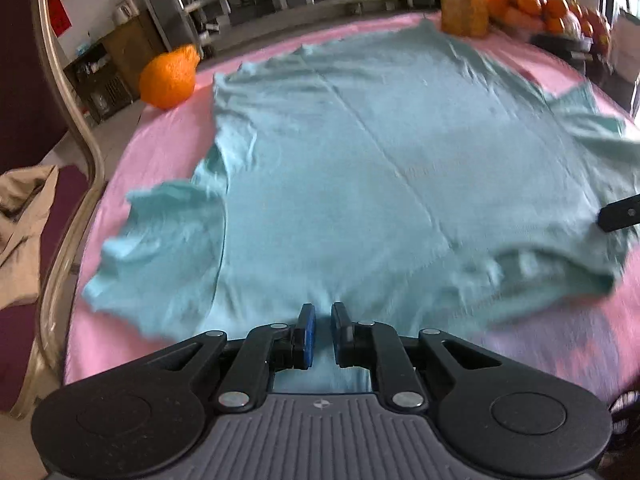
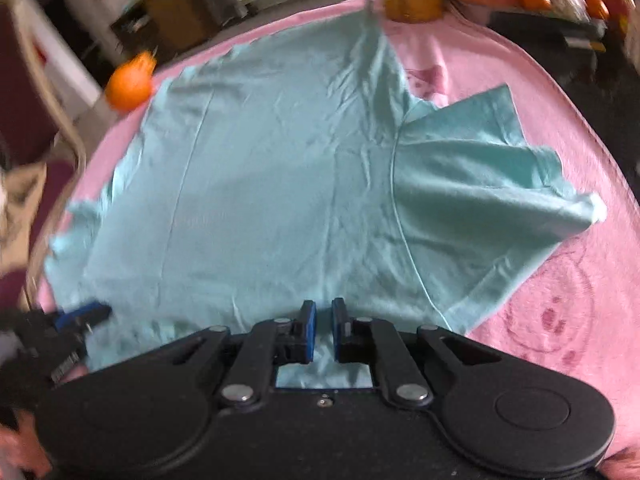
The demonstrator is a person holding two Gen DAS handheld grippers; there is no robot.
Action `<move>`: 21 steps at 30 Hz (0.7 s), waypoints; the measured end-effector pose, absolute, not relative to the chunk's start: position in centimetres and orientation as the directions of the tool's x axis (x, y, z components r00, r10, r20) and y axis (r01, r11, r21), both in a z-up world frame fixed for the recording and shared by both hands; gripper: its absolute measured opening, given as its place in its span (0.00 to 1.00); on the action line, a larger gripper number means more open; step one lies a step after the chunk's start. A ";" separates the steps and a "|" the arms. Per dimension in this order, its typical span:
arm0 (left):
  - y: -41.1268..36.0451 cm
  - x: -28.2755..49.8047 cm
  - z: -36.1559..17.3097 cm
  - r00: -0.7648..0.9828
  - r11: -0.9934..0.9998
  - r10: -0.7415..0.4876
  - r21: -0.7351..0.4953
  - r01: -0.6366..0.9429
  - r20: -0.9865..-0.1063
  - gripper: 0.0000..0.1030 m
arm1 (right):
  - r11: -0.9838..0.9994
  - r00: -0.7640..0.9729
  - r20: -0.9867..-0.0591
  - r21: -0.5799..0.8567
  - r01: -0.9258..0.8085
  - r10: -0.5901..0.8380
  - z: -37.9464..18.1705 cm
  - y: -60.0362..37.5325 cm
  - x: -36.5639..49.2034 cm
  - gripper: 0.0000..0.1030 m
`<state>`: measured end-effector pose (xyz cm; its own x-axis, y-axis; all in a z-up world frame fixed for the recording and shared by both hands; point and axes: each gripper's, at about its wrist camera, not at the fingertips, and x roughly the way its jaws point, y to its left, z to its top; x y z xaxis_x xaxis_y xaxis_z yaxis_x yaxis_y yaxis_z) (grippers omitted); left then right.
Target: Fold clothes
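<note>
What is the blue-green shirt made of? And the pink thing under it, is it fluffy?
The shirt looks like thin, matte knit cloth, probably cotton: it lies limp with fine creases and a stitched sleeve seam. The pink cover looks thicker and fuzzy, like fleece or towelling, with a soft nap and faint printed cartoon faces. The blur leaves both uncertain.

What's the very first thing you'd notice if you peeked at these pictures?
A big light-blue T-shirt spread flat over a pink cloth, filling the middle of the table. Next, a bright orange fruit sitting alone at the far left edge, and a heap of oranges at the far right. Close to the cameras, both black grippers pinch the shirt's near edge.
</note>
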<state>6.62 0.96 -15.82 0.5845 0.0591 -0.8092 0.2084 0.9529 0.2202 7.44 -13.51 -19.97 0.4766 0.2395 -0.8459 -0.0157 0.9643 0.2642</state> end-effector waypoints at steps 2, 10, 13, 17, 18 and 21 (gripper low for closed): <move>1.4 5.3 -15.5 0.574 0.953 0.041 0.205 0.224 -0.818 0.08 | 0.972 0.453 -0.863 0.233 -0.039 0.225 -19.7 -13.5 5.8 0.08; 2.9 5.7 -12.5 0.608 0.980 -0.054 0.073 0.183 -0.792 0.12 | 0.914 0.530 -0.782 0.404 0.027 0.329 -18.1 -17.8 3.5 0.15; 2.8 7.4 -10.1 0.626 0.984 -0.077 0.044 0.175 -0.776 0.13 | 0.850 0.614 -0.708 0.515 0.109 0.350 -15.9 -20.7 4.2 0.20; 1.9 9.4 -8.7 0.625 0.986 -0.109 -0.002 0.169 -0.773 0.14 | 0.771 0.647 -0.717 0.556 0.310 0.257 -14.3 -25.1 6.3 0.32; 1.7 9.8 -9.1 0.616 0.985 -0.123 -0.021 0.170 -0.778 0.14 | 0.752 0.643 -0.732 0.551 0.361 0.227 -14.3 -26.1 6.8 0.33; 1.0 10.5 -11.0 0.585 0.982 -0.156 -0.062 0.177 -0.796 0.15 | 0.696 0.631 -0.756 0.546 0.466 0.171 -15.8 -28.7 7.8 0.43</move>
